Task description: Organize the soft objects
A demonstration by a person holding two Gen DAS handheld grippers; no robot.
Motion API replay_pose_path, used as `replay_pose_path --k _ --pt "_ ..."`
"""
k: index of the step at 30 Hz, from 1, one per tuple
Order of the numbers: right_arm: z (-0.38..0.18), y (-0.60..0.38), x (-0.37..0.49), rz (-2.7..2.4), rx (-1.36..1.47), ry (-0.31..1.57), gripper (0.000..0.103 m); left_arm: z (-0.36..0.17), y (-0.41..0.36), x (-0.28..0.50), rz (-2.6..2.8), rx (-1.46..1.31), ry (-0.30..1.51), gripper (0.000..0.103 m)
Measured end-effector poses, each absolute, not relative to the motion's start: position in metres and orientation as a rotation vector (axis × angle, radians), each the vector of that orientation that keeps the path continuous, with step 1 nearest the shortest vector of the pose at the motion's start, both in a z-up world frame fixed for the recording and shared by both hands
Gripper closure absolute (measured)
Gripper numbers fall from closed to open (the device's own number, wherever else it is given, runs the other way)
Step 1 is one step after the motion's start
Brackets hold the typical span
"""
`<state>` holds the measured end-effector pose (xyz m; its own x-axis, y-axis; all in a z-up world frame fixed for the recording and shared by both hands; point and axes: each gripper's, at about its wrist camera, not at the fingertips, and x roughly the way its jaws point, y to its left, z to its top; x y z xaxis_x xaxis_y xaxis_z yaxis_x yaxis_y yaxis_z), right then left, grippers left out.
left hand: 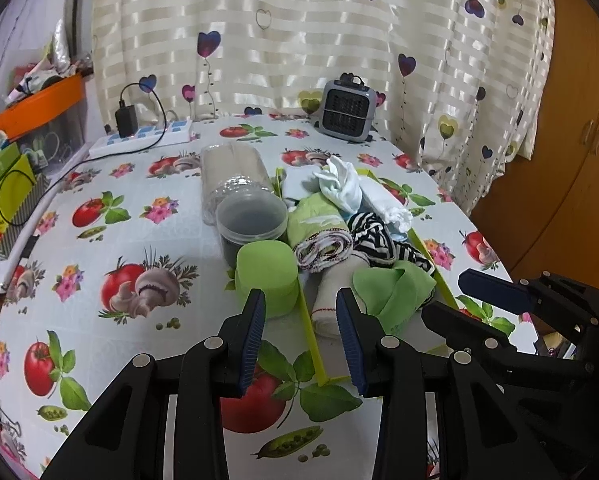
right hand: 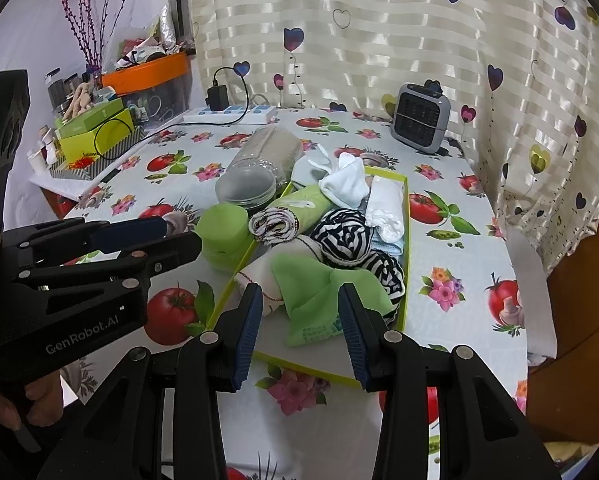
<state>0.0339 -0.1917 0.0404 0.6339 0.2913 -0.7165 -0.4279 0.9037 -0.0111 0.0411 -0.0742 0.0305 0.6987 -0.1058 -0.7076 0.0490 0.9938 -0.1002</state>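
A table covered in an oilcloth (right hand: 459, 248) printed with tomatoes, mushrooms and flowers stands before a cream striped curtain (left hand: 299, 32) dotted with purple hearts; a small grey fan heater (right hand: 420, 117) and a white power strip (left hand: 143, 138) with a black adapter plugged in sit at the far edge. In the middle lies a shallow yellow-green tray (right hand: 406, 240) heaped with soft things: a green cloth (right hand: 319, 292) at the near end, a black-and-white striped fabric (right hand: 351, 240) behind it, a rolled green towel with a patterned edge (left hand: 323, 236), a white rolled sock (right hand: 345, 184) and a folded white cloth (right hand: 387, 208) at the far end. Just outside the tray's left wall stand a light green lidded container (left hand: 265, 276), a clear tub with a translucent lid (left hand: 251, 216) and a clear plastic jar lying on its side (left hand: 231, 172). The left gripper (left hand: 301, 340) hangs over the tray's near left corner, jaws apart and empty. The right gripper (right hand: 297, 340) hovers just in front of the green cloth, jaws likewise spread with nothing pinched between them.
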Motion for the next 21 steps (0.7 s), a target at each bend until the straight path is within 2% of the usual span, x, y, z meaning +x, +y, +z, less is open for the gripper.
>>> replay_pose_path --k 21 --pt "0.0351 -0.1890 0.0368 0.421 -0.194 0.798 0.062 0.0235 -0.0727 0.0395 -0.096 -0.082 0.796 0.067"
